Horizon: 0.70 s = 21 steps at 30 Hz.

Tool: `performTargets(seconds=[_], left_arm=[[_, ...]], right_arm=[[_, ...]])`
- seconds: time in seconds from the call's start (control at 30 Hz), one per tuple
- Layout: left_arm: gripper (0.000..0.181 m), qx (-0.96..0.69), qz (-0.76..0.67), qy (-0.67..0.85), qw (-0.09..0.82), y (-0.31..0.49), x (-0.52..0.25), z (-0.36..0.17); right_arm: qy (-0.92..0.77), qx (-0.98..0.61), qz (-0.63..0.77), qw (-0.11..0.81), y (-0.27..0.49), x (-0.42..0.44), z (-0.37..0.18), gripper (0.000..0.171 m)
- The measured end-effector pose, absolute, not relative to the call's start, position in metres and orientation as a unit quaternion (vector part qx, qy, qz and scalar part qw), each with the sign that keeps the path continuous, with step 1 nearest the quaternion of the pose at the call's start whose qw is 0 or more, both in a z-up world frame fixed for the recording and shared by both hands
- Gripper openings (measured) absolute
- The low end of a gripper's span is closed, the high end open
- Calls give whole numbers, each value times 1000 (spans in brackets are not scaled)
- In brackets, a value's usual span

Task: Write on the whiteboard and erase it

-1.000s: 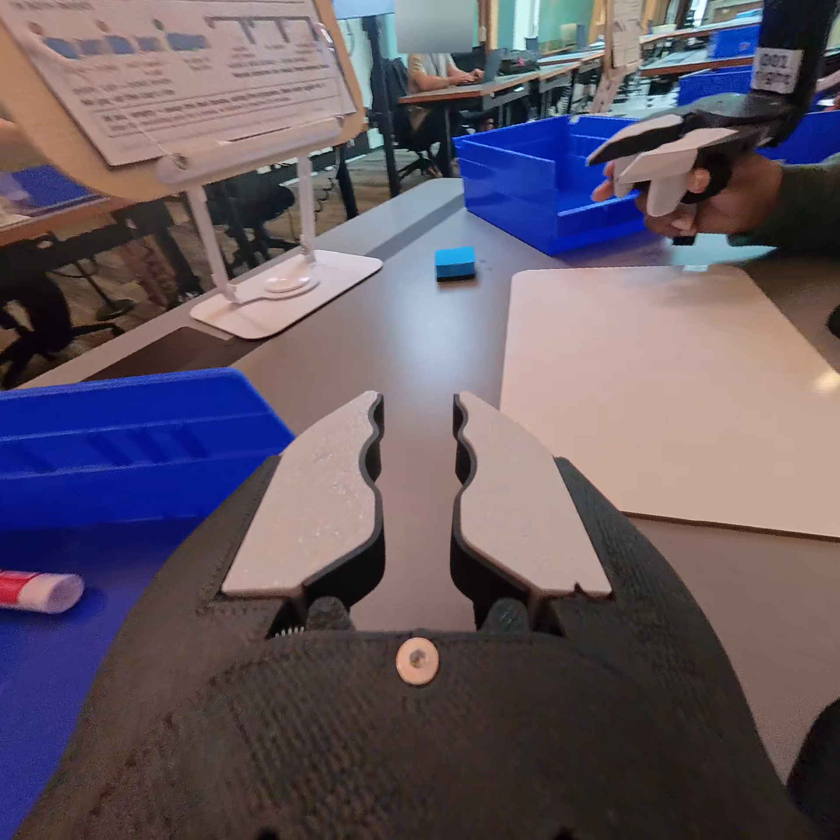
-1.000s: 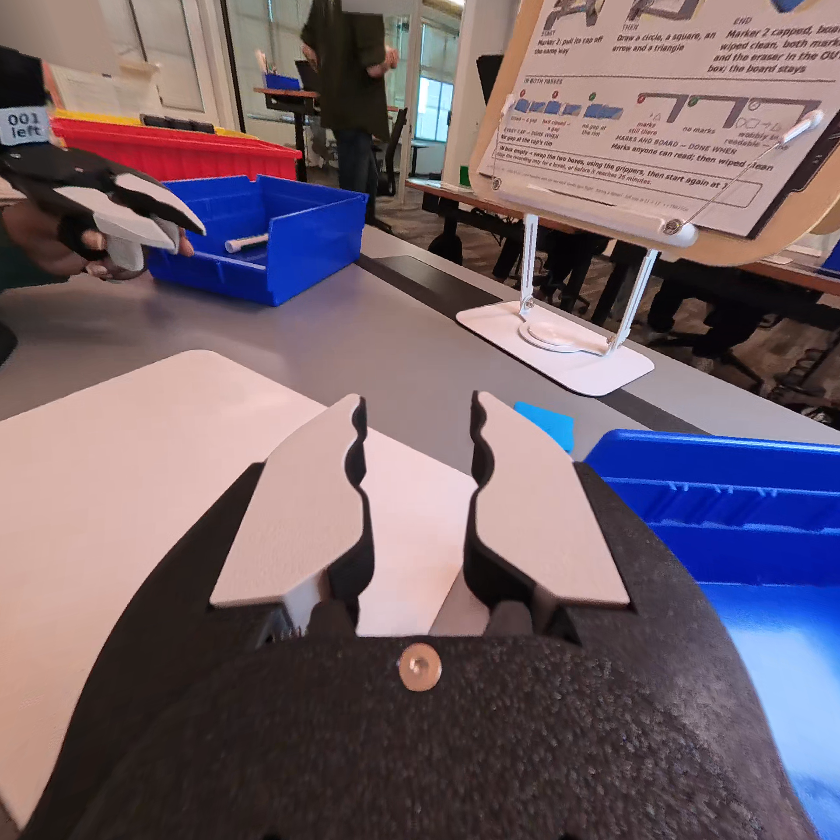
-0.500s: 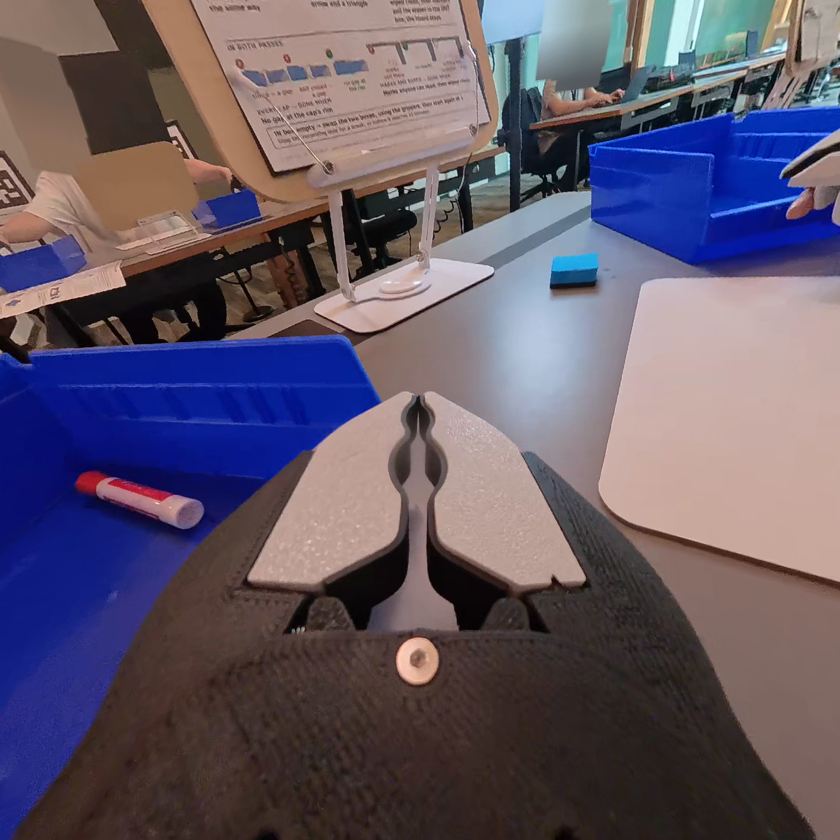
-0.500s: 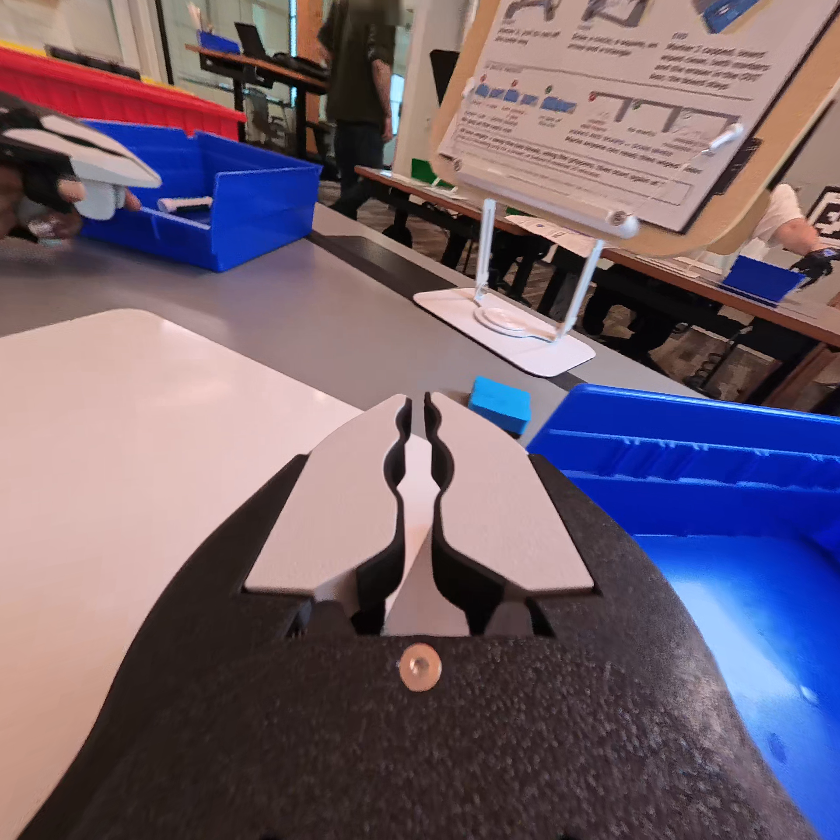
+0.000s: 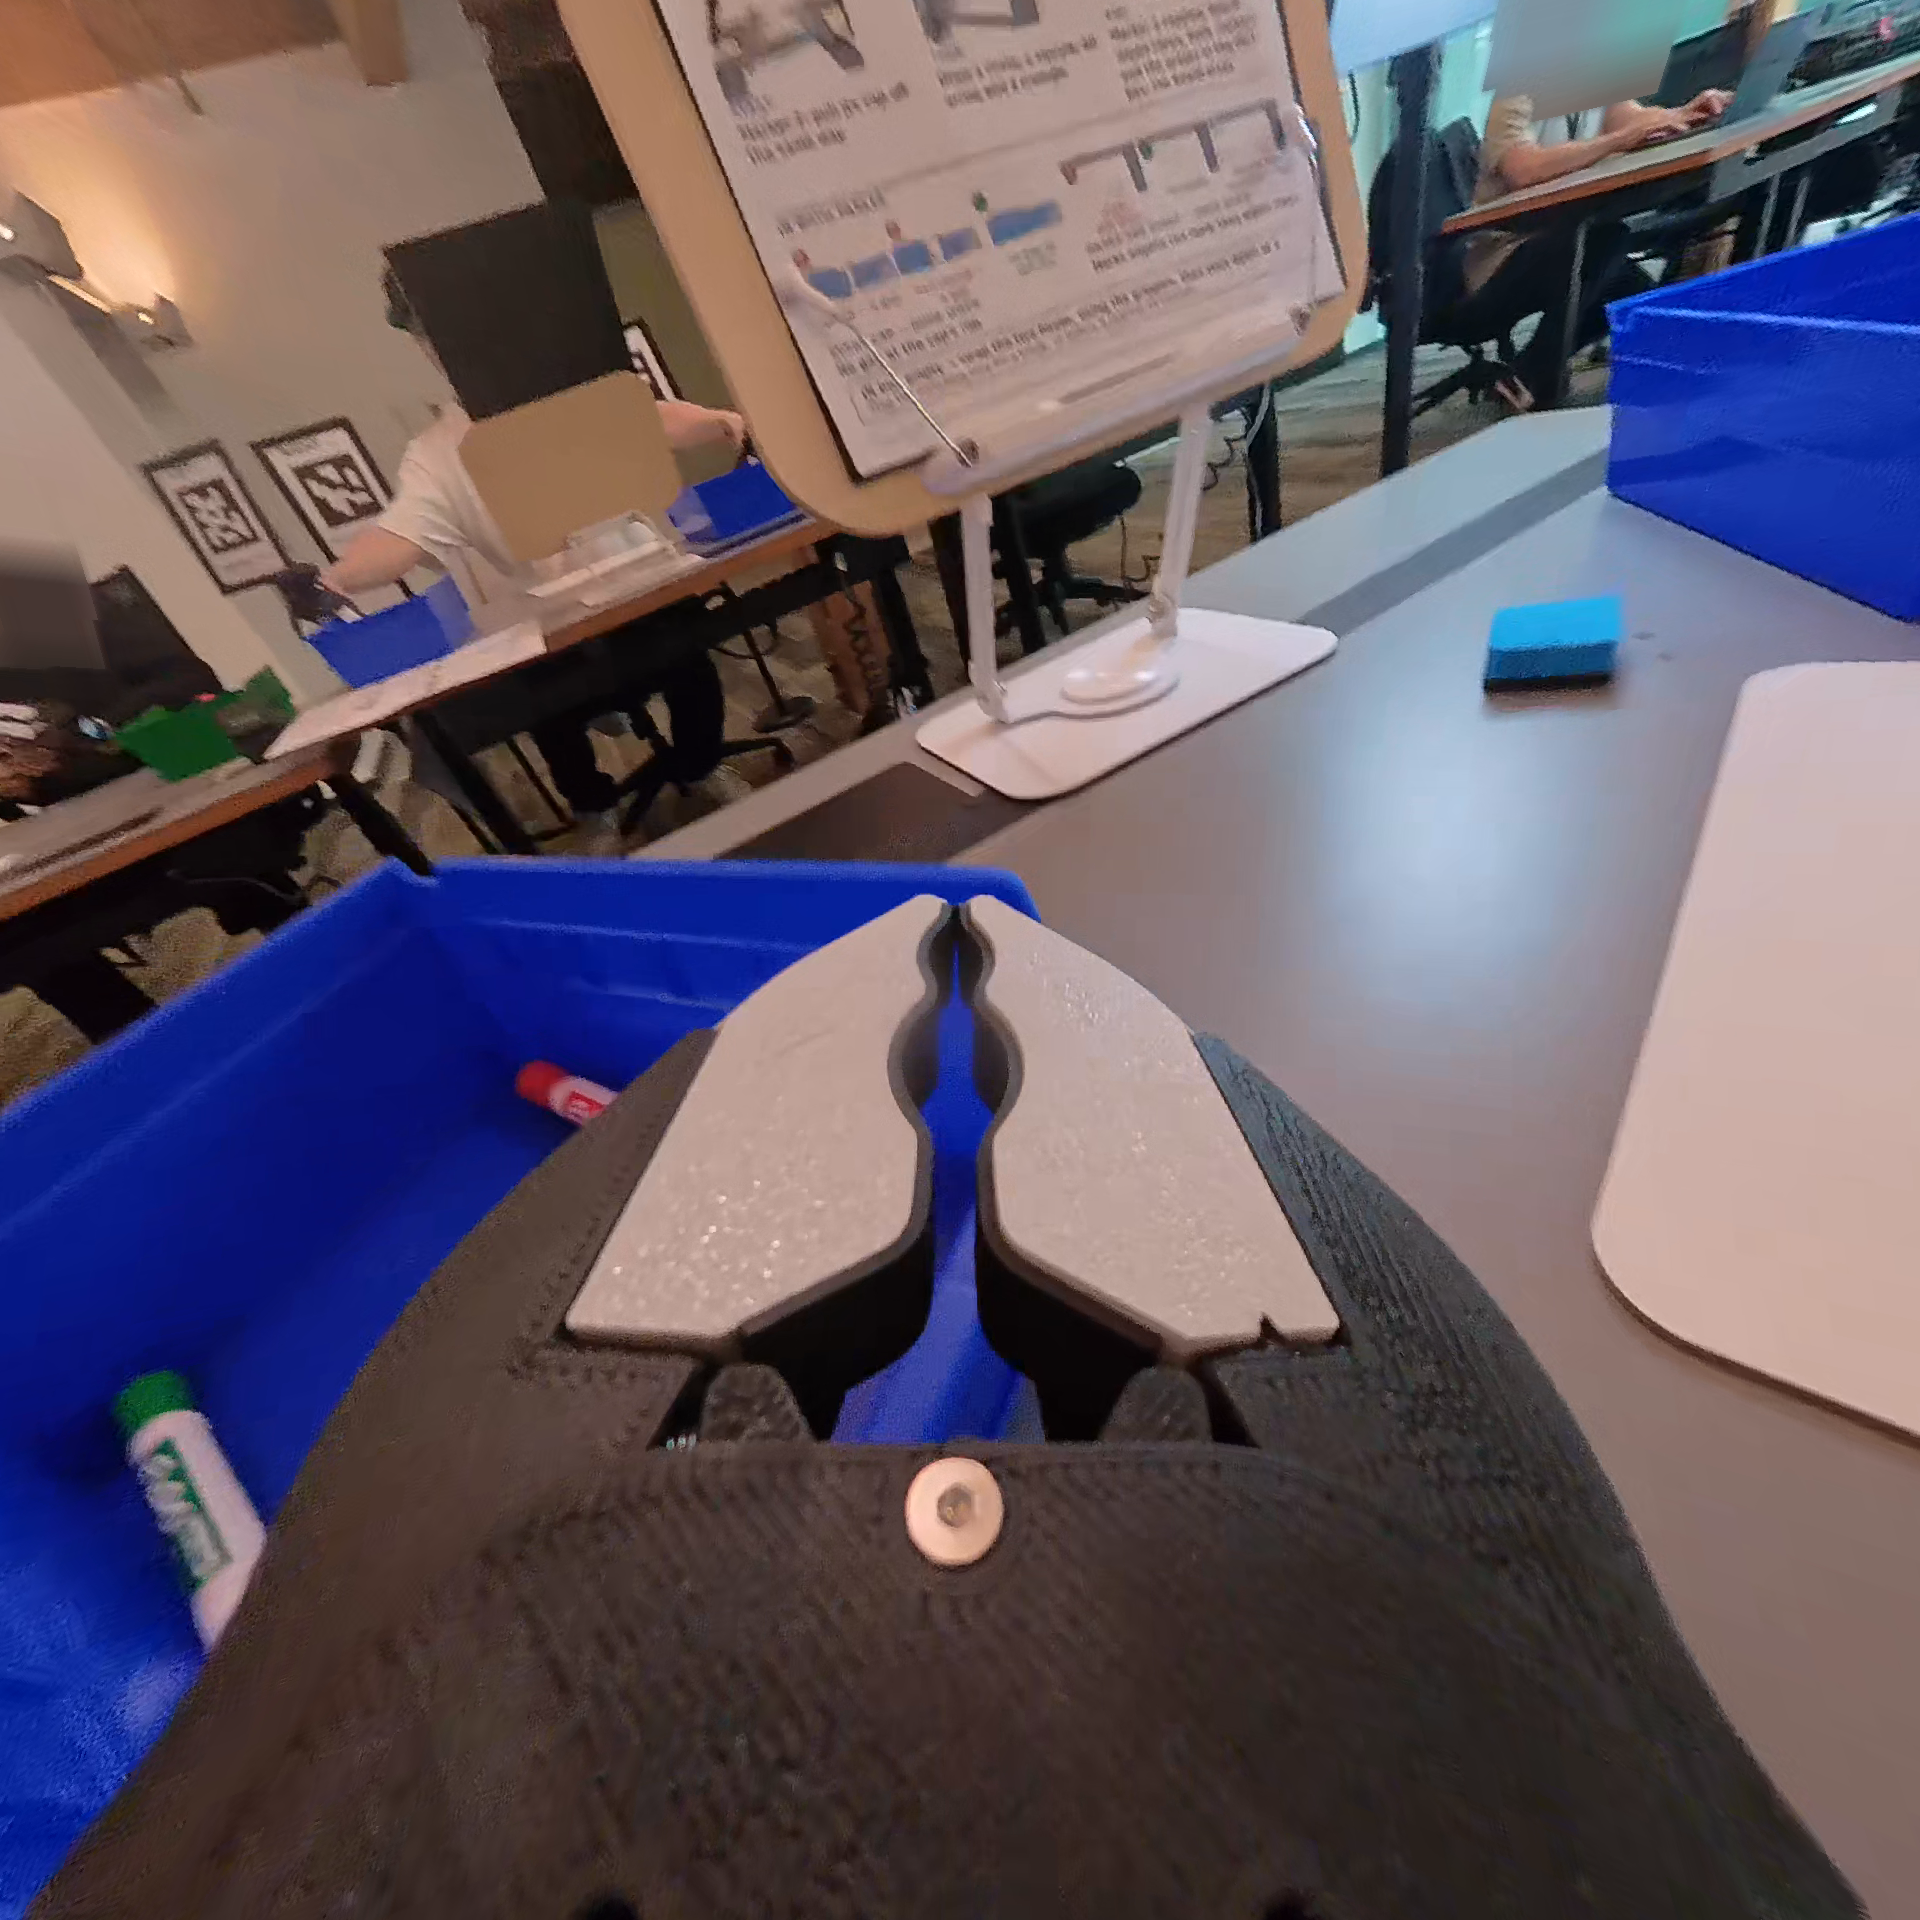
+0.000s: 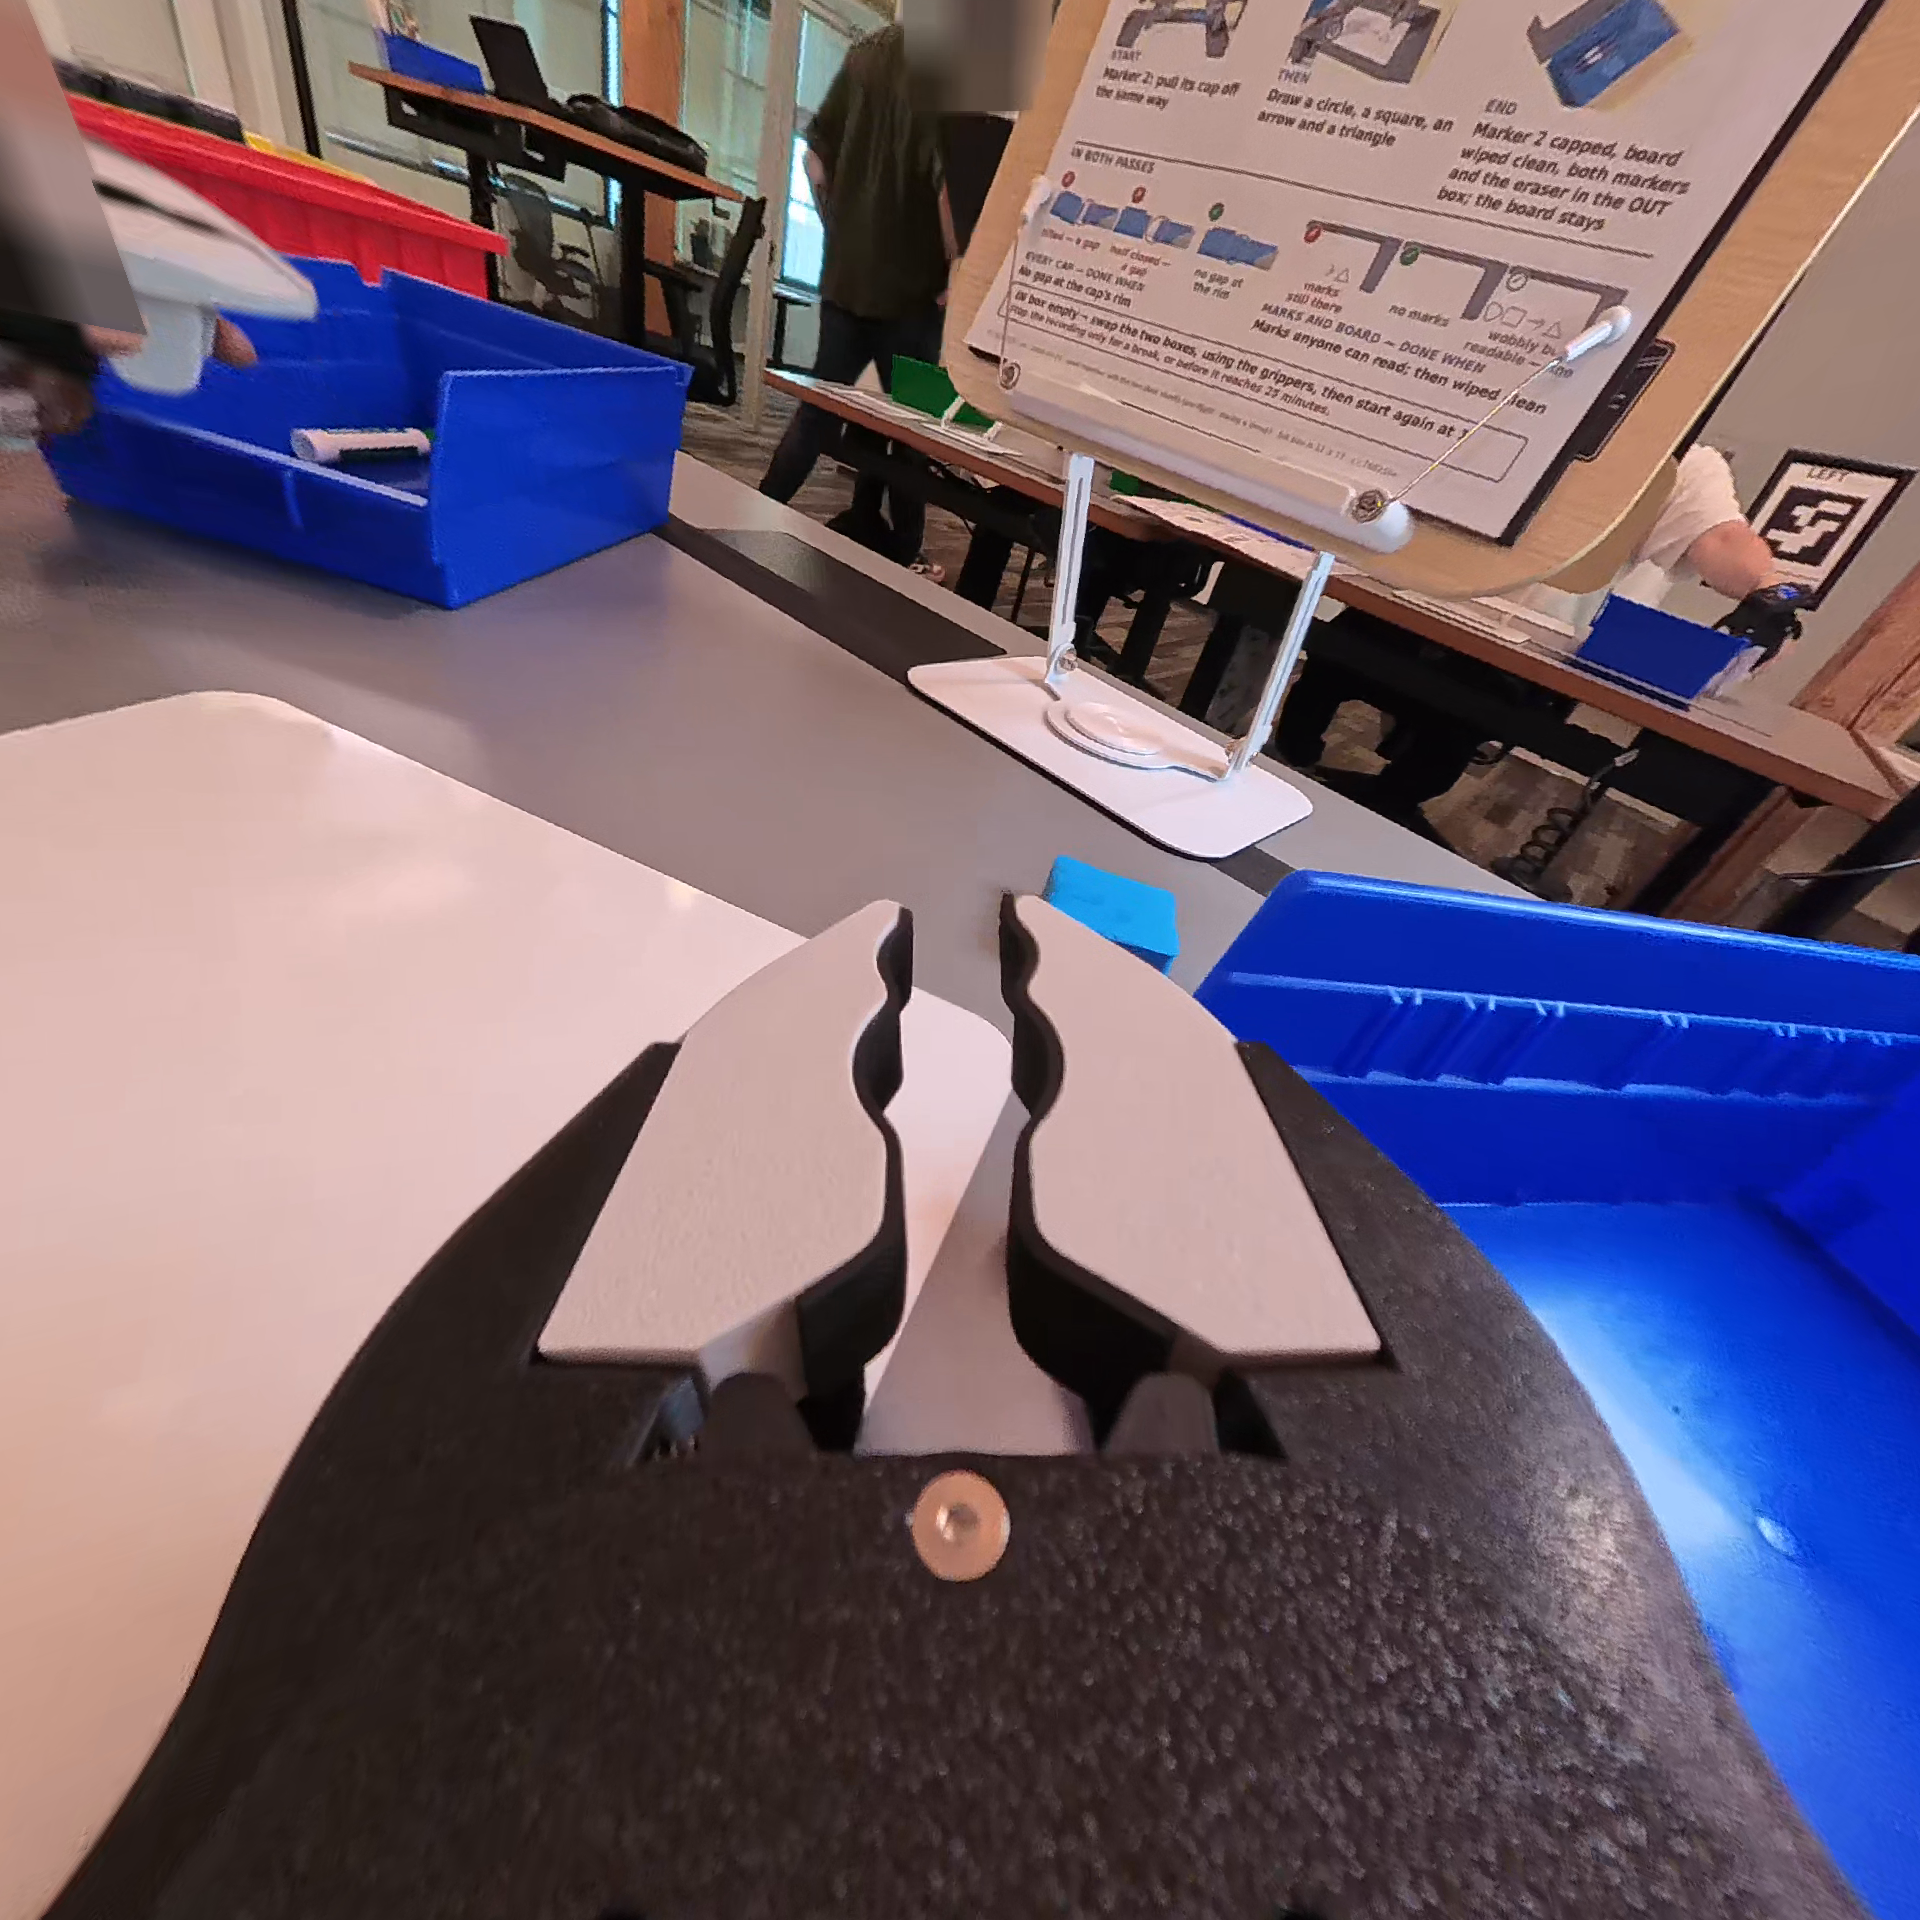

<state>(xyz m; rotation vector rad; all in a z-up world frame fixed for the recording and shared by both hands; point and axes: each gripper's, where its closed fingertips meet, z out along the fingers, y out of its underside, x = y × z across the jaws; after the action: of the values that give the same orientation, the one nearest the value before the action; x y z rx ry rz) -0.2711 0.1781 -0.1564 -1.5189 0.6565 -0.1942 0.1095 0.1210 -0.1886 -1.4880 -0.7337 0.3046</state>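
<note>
The left hand-held gripper [image 5: 958, 914] is held closed and empty above a blue bin [image 5: 260, 1174] of markers, while the right hand-held gripper [image 6: 956, 914], slightly parted, is poised over the whiteboard [image 6: 312, 987], the eraser [image 6: 1112, 914] just ahead.

Red-capped marker [image 5: 561, 1093] half hidden behind left tool [image 5: 958, 920]

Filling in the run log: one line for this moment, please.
left gripper shut, empty, over blue plastic bin | right gripper open, empty | flat white whiteboard blank

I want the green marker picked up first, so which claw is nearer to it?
Left. The left claw hangs over the blue bin holding the green marker; the right claw is across the whiteboard.
</note>
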Motion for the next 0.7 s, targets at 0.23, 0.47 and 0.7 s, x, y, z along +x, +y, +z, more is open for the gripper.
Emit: performTargets(seconds=[0.23,0.47,0.7], left_arm=[[0,-708,-14,279,648,224,-289,-94],[6,-760,246,310,515,306,-362,-82],[14,-918,258,276,122,307,-452,-183]], right_arm=[[-333,-649,142,669,113,104,-185,16],[-348,-643,150,665,106,97,-182,16],[-368,-642,157,655,101,88,-187,15]])
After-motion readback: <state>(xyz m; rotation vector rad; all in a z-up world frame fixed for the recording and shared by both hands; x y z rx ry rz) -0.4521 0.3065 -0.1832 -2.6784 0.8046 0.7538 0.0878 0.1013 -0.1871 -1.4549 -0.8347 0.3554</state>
